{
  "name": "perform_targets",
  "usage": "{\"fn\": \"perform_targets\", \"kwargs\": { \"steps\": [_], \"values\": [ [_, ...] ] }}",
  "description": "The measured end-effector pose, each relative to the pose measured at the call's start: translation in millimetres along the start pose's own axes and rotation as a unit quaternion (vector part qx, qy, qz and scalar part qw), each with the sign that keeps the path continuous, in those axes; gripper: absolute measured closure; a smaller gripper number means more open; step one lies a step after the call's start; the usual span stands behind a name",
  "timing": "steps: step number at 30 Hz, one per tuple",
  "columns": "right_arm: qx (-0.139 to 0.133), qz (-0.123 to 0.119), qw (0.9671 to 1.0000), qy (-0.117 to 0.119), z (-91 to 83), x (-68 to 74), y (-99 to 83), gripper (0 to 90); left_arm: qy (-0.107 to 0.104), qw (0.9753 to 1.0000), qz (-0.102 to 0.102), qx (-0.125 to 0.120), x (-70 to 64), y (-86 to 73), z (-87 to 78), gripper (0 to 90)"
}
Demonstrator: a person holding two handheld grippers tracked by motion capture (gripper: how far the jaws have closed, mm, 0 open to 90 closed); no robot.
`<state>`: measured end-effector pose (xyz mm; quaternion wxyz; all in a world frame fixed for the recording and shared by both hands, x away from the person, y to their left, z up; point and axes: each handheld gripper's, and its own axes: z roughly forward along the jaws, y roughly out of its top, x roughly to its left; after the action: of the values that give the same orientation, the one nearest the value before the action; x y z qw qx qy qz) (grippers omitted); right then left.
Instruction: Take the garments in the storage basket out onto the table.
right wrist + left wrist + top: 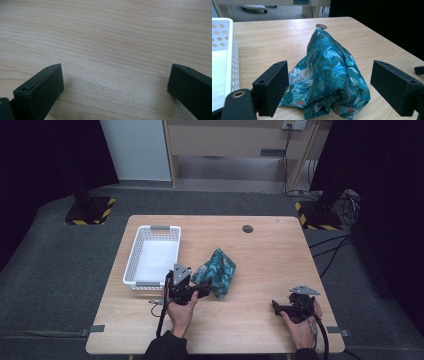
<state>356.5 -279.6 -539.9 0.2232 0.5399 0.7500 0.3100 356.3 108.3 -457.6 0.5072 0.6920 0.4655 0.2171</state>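
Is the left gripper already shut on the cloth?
No, the left gripper is wide open, one jaw on each side of the teal cloth.

No readable text, labels, brands, numbers or signs anywhere

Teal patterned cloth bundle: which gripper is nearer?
Left. The left gripper is open right at the teal patterned cloth bundle, jaws either side; the right gripper sits apart, over bare wooden table.

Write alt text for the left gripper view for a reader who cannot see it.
A crumpled teal floral-print cloth sits heaped on a light wooden table, framed by the left gripper with its two black fingers spread wide on either side, not touching it. A white perforated plastic basket stands at the left edge.
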Motion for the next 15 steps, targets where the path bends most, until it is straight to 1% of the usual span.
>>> {"fn": "perform_targets", "kwargs": {
  "steps": [10, 15],
  "values": [
    [0.000, 0.000, 1.0000, 0.000, 0.0, 0.0, 0.0, 0.4, 0.001, 1.0000, 0.002, -0.008, 1.5, -0.7, -5.7, 13.1],
    [0.000, 0.000, 1.0000, 0.000, 0.0, 0.0, 0.0, 0.4, 0.006, 0.9999, 0.003, -0.014, 3.9, -2.4, -9.8, 13.1]
  ]
}}
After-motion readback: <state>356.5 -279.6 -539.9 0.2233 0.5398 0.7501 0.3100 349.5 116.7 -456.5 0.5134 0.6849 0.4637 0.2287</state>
